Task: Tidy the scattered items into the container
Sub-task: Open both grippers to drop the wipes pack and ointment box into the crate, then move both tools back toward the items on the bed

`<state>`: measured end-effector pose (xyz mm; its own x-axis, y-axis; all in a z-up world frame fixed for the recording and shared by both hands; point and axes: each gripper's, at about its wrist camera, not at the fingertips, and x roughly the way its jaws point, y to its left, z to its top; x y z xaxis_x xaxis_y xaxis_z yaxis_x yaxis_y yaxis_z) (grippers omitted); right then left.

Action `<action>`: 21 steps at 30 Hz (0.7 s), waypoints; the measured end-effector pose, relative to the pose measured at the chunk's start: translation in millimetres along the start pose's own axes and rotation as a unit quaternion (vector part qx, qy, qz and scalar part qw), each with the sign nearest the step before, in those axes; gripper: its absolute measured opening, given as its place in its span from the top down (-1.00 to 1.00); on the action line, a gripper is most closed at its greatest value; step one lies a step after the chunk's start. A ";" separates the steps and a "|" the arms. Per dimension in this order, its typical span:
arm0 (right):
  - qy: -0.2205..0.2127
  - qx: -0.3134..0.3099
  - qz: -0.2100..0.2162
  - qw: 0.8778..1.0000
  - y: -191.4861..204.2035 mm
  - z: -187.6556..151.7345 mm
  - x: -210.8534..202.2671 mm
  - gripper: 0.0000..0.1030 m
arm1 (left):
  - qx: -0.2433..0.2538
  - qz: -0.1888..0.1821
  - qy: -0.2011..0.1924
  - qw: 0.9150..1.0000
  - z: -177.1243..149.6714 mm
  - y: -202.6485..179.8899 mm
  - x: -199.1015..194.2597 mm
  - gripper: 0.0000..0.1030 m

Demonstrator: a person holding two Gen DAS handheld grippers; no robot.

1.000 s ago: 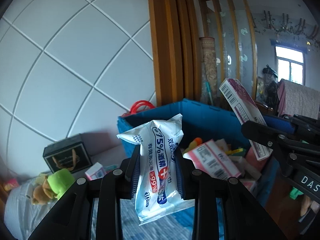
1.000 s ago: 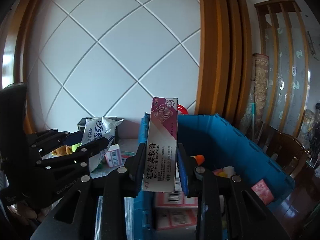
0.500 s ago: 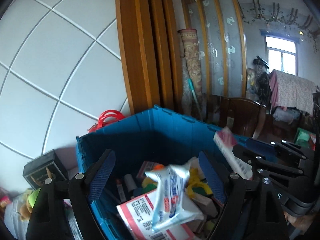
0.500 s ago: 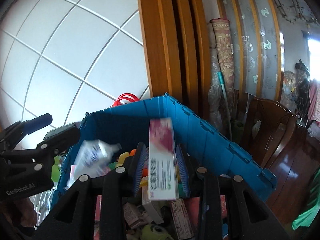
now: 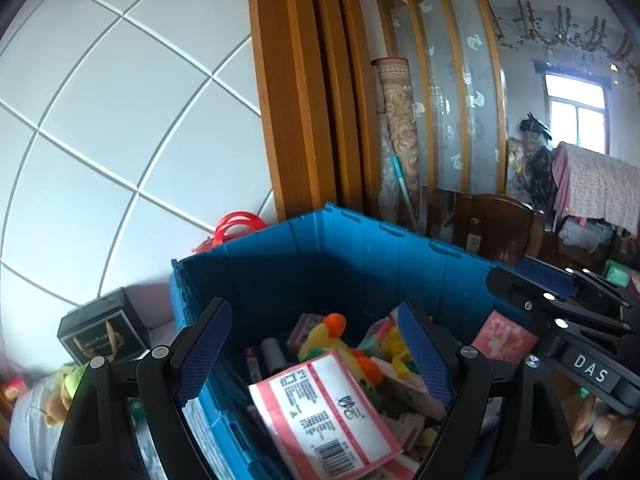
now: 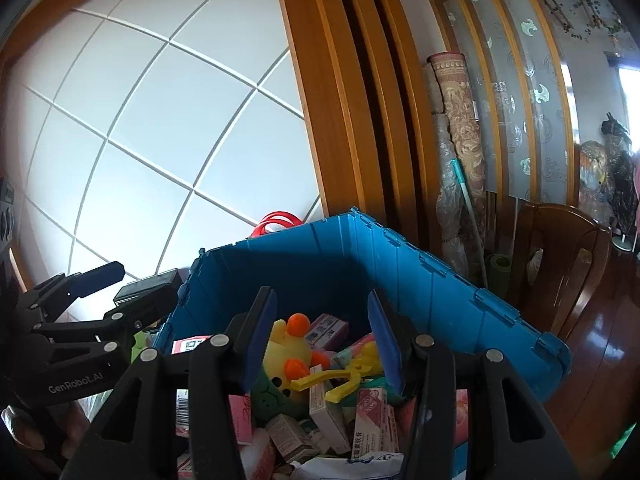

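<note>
A blue crate (image 5: 360, 264) holds several boxes and packs, a yellow plush duck (image 6: 290, 356) and a red-and-white barcode pack (image 5: 328, 412). My left gripper (image 5: 316, 350) hangs wide open over the crate's left corner with nothing between its pads. My right gripper (image 6: 323, 340) is over the crate's middle, its jaws opening and nothing between them. A pink-and-white carton (image 6: 374, 416) and a white wipes pack (image 6: 360, 464) lie among the contents below. Each gripper shows in the other's view: the right gripper (image 5: 536, 280) at the right, the left gripper (image 6: 120, 292) at the left.
A black box (image 5: 102, 332) and a green plush toy (image 5: 68, 380) lie left of the crate on a cloth. Red handles (image 5: 238, 226) show behind the crate by the white panelled wall. A wooden chair (image 6: 560, 264) and a rolled mat (image 6: 460, 152) stand to the right.
Both grippers moved over the crate. The left one let go of the wipes pack and the right one let go of the pink-and-white carton; both items dropped in.
</note>
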<state>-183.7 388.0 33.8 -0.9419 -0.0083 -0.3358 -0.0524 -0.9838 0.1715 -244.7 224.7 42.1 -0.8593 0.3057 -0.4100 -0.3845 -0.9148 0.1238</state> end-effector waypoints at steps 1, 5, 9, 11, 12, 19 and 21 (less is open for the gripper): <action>-0.001 -0.005 0.001 1.000 4.5 -1.4 -1.6 0.08 | 0.001 0.010 -0.001 1.000 -4.0 2.1 -3.7 -0.67; -0.007 -0.024 0.006 1.000 21.4 -5.9 -7.9 0.08 | -0.007 0.043 -0.004 0.999 -19.8 15.6 -19.6 -0.67; -0.014 -0.034 0.012 0.999 34.0 -10.3 -14.8 0.08 | -0.023 0.078 -0.010 0.997 -36.7 32.1 -38.8 -0.67; -0.016 -0.039 0.015 0.999 40.8 -13.9 -18.8 0.07 | -0.026 0.095 -0.011 0.995 -44.5 39.5 -46.8 -0.67; -0.017 -0.041 0.017 0.999 44.2 -15.9 -21.1 0.06 | -0.029 0.101 -0.010 0.994 -48.2 44.0 -50.2 -0.67; -0.016 -0.064 0.013 0.998 76.4 -33.4 -35.5 -0.07 | -0.063 0.115 0.002 0.991 -82.3 77.5 -77.3 -0.67; -0.015 -0.068 0.010 0.998 86.7 -37.7 -40.2 -0.07 | -0.066 0.114 0.003 0.991 -90.8 86.5 -88.3 -0.67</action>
<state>-137.9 296.3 27.3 -0.9517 -0.0242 -0.3061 0.0094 -0.9987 0.0496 -171.5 94.5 6.9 -0.9165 0.0857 -0.3907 -0.1326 -0.9867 0.0946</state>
